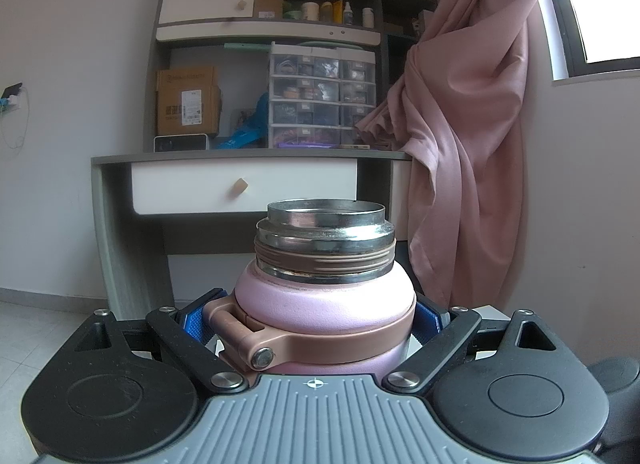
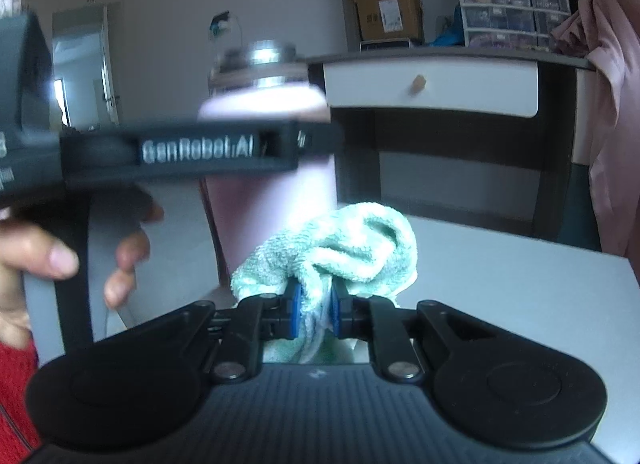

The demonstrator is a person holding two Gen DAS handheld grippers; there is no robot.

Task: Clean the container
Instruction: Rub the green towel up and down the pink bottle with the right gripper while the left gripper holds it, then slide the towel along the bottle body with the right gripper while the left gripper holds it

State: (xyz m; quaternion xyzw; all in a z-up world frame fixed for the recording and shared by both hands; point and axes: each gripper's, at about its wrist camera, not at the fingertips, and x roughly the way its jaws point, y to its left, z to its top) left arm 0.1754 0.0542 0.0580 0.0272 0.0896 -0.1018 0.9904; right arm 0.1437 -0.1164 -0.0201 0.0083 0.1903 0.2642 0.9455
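Note:
A pink insulated flask [image 1: 324, 308] with an open steel threaded mouth and a rose-coloured handle band stands upright, with my left gripper [image 1: 316, 322] shut on its body, a blue pad on each side. In the right wrist view the same flask [image 2: 268, 96] shows blurred behind the left gripper's black body [image 2: 176, 152], which a person's hand [image 2: 44, 252] holds. My right gripper [image 2: 314, 310] is shut on a bunched mint-green towel [image 2: 340, 248], a little to the right of the flask and lower than its mouth.
A grey tabletop [image 2: 520, 284] lies under the towel, with its edge at the right. Behind stand a desk with a white drawer [image 1: 244, 188], shelves with boxes and small drawers [image 1: 320, 96], and a pink curtain [image 1: 472, 144]. A red sleeve [image 2: 16, 384] shows at lower left.

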